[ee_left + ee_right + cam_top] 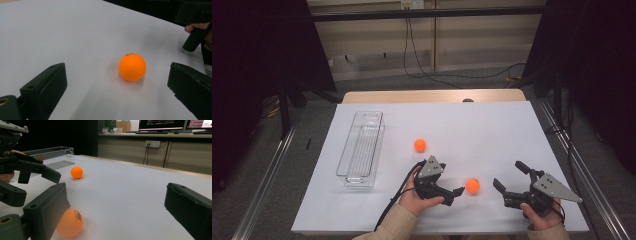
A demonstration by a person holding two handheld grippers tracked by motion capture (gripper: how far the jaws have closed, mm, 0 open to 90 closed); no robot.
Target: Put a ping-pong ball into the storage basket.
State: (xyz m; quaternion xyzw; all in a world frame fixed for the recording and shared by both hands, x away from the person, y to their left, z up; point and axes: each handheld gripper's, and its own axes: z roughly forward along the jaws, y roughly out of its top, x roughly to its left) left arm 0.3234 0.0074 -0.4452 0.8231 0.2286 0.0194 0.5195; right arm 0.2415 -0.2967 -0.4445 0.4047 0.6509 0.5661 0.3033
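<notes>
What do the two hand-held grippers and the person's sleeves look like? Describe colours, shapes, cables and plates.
The left gripper and right gripper are matte black with two blocky jaws. Each carries a grey three-cornered plate dotted with small holes. A black cable trails from the left one toward the table edge. The sleeves are beige.

Your high view looks forward and down from above your side onto the white-covered table, taking in its whole top and the floor beyond. Your left gripper view sits low and close to the table, looking between its own black jaws at the near orange ball. Your right gripper view skims almost level with the table, facing the far wall. All three views share that near orange ball; the high and right gripper views also share the far orange ball and the clear plastic tray.
</notes>
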